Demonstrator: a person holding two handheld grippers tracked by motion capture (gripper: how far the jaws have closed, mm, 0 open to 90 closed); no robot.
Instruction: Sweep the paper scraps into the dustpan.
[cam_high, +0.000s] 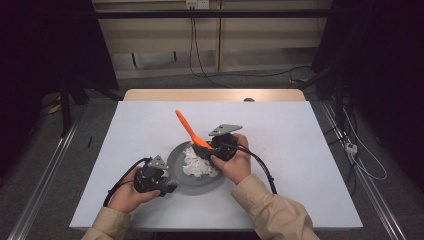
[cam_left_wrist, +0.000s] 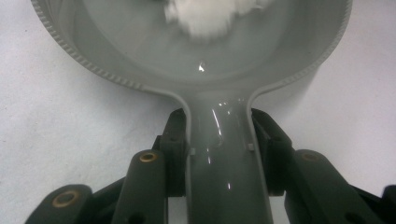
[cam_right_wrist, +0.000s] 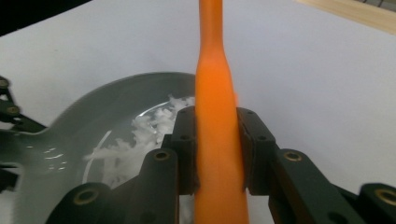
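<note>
On the white table, a round grey plastic pan is lying with white shredded scraps heaped inside. The left gripper is gripping its handle at the near-left rim. The right gripper is clamping a long orange plastic utensil, which is slanting up and away over the pan.

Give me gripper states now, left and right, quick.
Left gripper: closed on the grey pan's handle.
Right gripper: closed on the orange utensil's handle, over the pan.
</note>
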